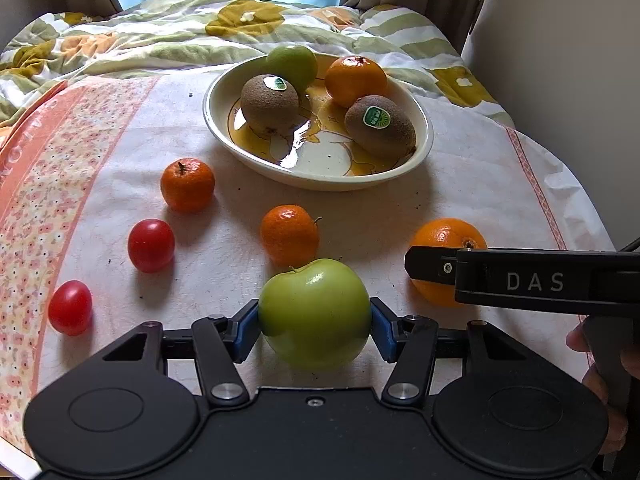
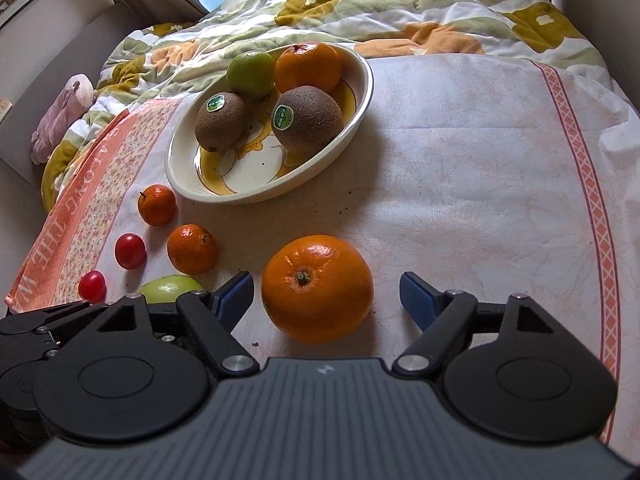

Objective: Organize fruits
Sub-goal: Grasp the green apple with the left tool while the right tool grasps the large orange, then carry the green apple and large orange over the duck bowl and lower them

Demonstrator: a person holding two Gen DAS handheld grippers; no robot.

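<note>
My left gripper (image 1: 314,320) is shut on a green apple (image 1: 314,314), its blue pads touching both sides; the apple also shows in the right wrist view (image 2: 168,287). My right gripper (image 2: 327,300) is open around a large orange (image 2: 317,289) on the cloth, pads apart from it; that orange also shows in the left wrist view (image 1: 442,236). A cream oval bowl (image 1: 320,178) holds two kiwis (image 1: 270,102) (image 1: 380,126), a green apple (image 1: 292,66) and an orange (image 1: 355,80). Loose on the cloth lie two small mandarins (image 1: 187,184) (image 1: 290,234) and two red tomatoes (image 1: 151,245) (image 1: 70,307).
A white cloth with a pink floral border (image 1: 48,184) covers the surface. A flowered quilt (image 1: 200,36) bunches behind the bowl. A wall (image 1: 560,80) stands at the right. A pink soft toy (image 2: 64,116) lies at the far left.
</note>
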